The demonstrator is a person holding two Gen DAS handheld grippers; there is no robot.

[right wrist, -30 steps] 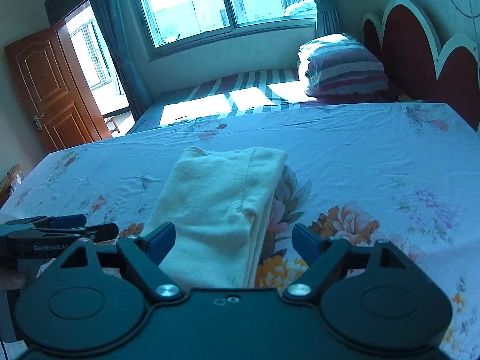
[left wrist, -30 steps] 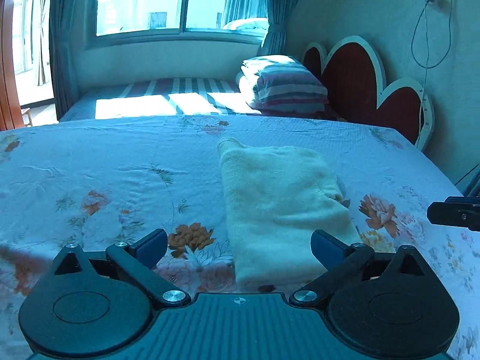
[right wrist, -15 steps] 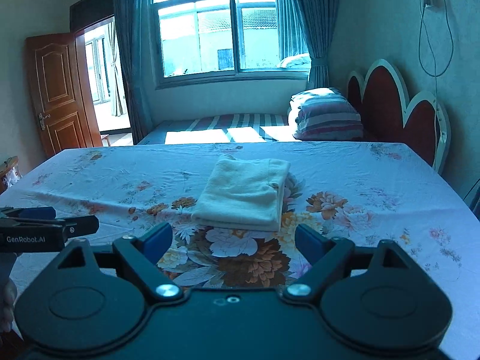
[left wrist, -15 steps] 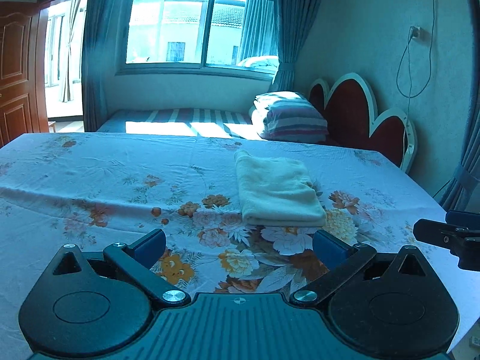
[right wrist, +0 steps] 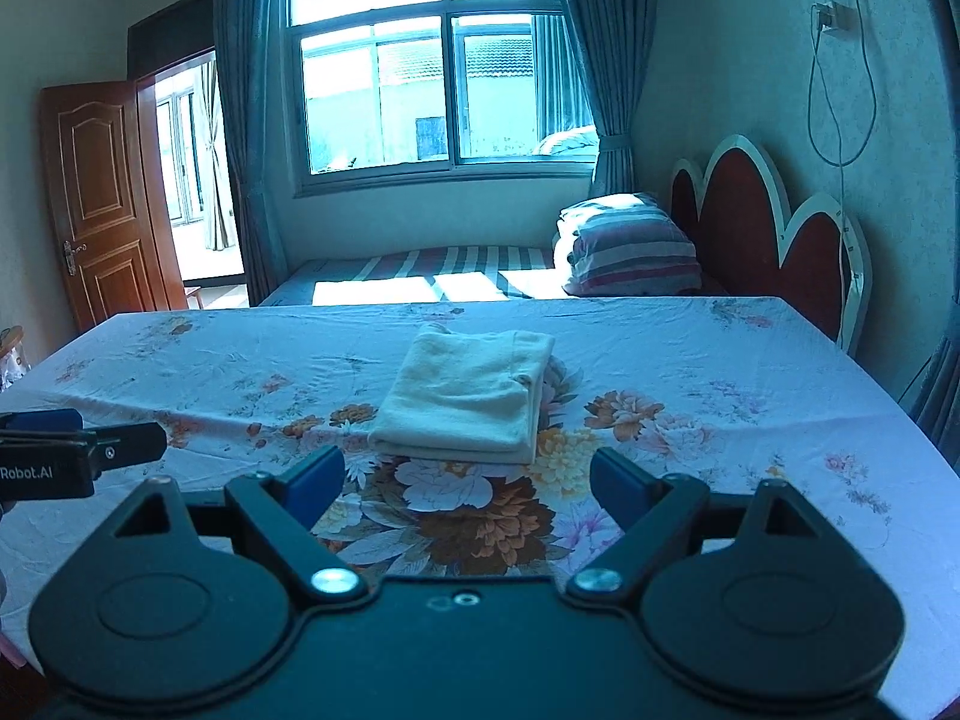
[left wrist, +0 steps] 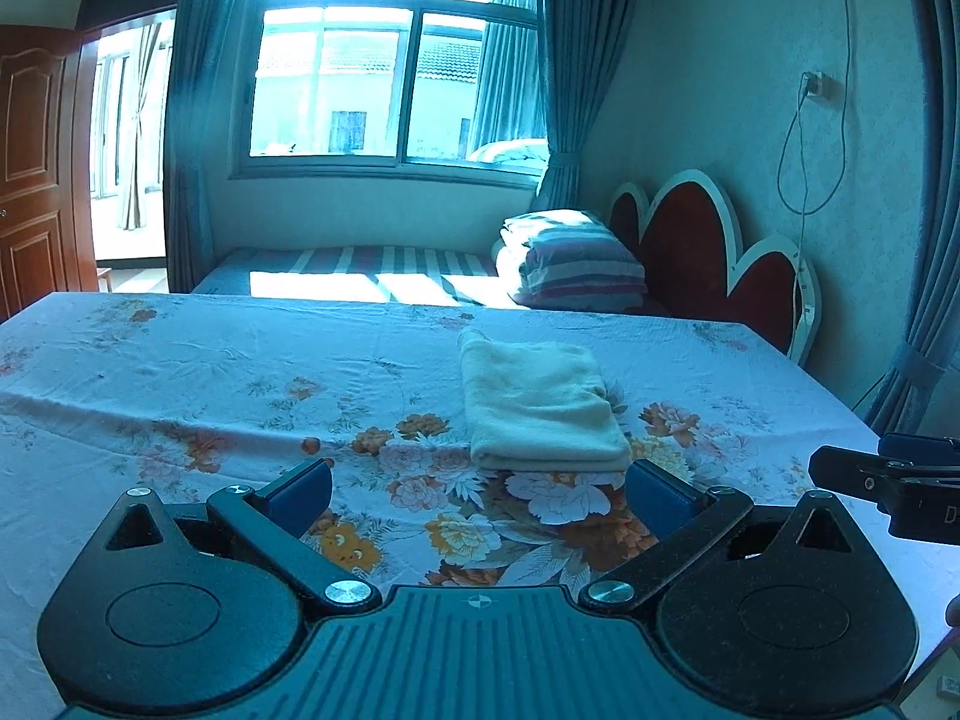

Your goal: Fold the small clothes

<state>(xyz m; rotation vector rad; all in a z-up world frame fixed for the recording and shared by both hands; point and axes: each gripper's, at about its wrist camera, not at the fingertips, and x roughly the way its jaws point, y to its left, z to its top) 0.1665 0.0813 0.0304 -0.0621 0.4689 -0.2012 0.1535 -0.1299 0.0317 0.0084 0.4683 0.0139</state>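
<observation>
A cream garment (left wrist: 540, 405) lies folded into a neat rectangle on the floral sheet (left wrist: 180, 372), also seen as the cream garment (right wrist: 468, 396) in the right wrist view. My left gripper (left wrist: 480, 489) is open, empty, and held back from the garment's near edge. My right gripper (right wrist: 468, 480) is likewise open with nothing between its blue pads, just short of the fold. Each gripper shows at the other view's edge: the right gripper (left wrist: 888, 480) and the left gripper (right wrist: 78, 450).
The floral sheet (right wrist: 720, 372) covers a wide flat surface. Behind it are a striped mattress (right wrist: 420, 276), a stack of striped bedding (right wrist: 630, 252), a red scalloped headboard (right wrist: 768, 228), a window with curtains and a wooden door (right wrist: 102, 204) at left.
Both grippers have drawn back and risen from the folded garment, which now lies farther away and smaller in both views. The garment itself has not moved.
</observation>
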